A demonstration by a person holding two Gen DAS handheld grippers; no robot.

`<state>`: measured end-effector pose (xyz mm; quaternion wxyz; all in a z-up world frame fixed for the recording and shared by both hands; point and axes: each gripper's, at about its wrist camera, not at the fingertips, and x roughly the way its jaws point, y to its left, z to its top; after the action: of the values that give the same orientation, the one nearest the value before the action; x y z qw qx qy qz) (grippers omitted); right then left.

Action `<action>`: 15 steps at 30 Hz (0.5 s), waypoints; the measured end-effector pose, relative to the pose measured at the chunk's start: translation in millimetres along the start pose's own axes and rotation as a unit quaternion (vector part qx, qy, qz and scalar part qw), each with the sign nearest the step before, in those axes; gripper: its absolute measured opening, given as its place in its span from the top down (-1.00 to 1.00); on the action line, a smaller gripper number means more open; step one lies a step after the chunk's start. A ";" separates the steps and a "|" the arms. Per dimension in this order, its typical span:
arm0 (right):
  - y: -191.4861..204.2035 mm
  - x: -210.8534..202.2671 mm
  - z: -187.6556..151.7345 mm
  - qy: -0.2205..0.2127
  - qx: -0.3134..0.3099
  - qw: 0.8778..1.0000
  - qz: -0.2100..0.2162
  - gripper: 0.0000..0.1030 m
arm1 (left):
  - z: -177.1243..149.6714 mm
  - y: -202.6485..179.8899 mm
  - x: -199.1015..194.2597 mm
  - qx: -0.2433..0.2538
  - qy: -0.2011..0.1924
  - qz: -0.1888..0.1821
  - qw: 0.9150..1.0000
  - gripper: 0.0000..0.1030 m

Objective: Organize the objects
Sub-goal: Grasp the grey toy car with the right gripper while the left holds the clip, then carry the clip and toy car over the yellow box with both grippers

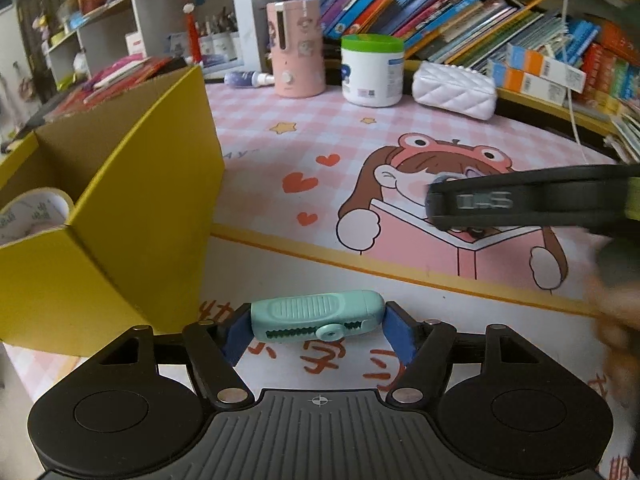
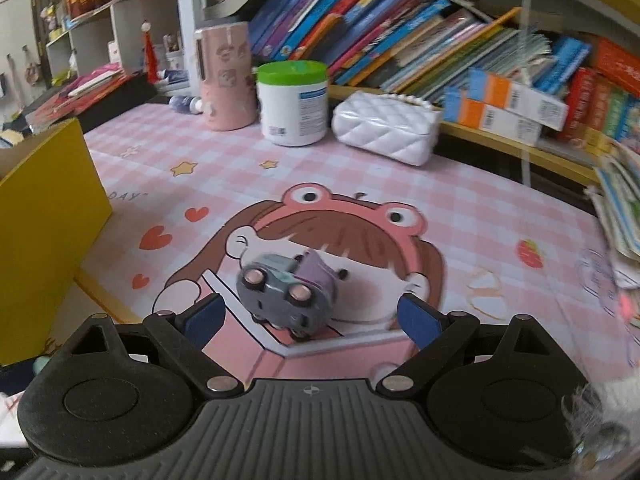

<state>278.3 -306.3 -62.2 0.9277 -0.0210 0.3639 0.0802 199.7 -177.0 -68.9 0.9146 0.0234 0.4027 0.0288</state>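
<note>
The left gripper clamps a teal clip end to end between its blue pads, just beside the yellow box. The right gripper stands spread, with a grey toy car on the mat between its fingers. Step in hand appears to be collection; next, carry the clip over the box wall and release.

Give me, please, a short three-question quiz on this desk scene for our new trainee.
1. True or false: the left gripper is shut on the mint-green clip.
2. Which thing lies between the open fingers of the right gripper? A) the white quilted purse B) the small grey toy C) the green-lidded tub
3. Fill in: the roll of tape sits inside the ______ box.

Key: 1 true; 2 B; 3 yellow.
</note>
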 end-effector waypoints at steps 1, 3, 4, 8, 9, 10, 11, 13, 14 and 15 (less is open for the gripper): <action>1.9 5.3 0.7 0.001 -0.004 1.000 0.001 -0.82 | -0.2 0.5 -2.5 0.003 -0.002 -0.002 1.000 -0.34; 4.3 17.9 1.7 0.006 -0.012 1.000 0.001 -0.82 | -0.7 1.1 -7.7 0.007 -0.008 -0.007 1.000 -0.34; 4.7 23.1 1.4 0.010 -0.014 1.000 -0.001 -0.82 | -1.3 1.1 -10.0 0.009 -0.009 -0.009 1.000 -0.34; 0.3 37.8 -1.3 0.025 -0.008 1.000 0.001 -0.47 | -4.5 0.5 -16.9 0.016 -0.013 -0.018 1.000 -0.34; -1.2 39.5 -1.8 0.025 -0.004 1.000 0.007 -0.41 | -5.2 0.6 -18.4 0.017 -0.014 -0.020 1.000 -0.34; -1.9 38.8 -2.0 0.019 -0.004 1.000 0.007 -0.19 | -5.9 1.1 -19.8 0.017 -0.015 -0.022 0.999 -0.34; -1.9 37.8 -1.5 0.016 -0.006 1.000 0.006 -0.19 | -6.4 1.9 -21.0 0.017 -0.016 -0.024 0.999 -0.34; -2.9 35.8 -0.7 0.021 -0.004 1.000 0.007 -0.18 | -7.0 2.8 -23.7 0.016 -0.019 -0.026 0.999 -0.34; -3.7 32.8 -0.8 0.018 0.000 1.000 0.007 -0.18 | -7.3 3.1 -25.3 0.015 -0.021 -0.028 0.999 -0.34; -4.4 28.7 -0.9 0.015 0.002 1.000 0.004 -0.18 | -7.5 3.6 -27.2 0.015 -0.023 -0.030 0.999 -0.34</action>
<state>299.2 -306.9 -82.4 0.9219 -0.0188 0.3780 0.0829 175.7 -175.2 -53.7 0.9237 0.0260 0.3821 -0.0055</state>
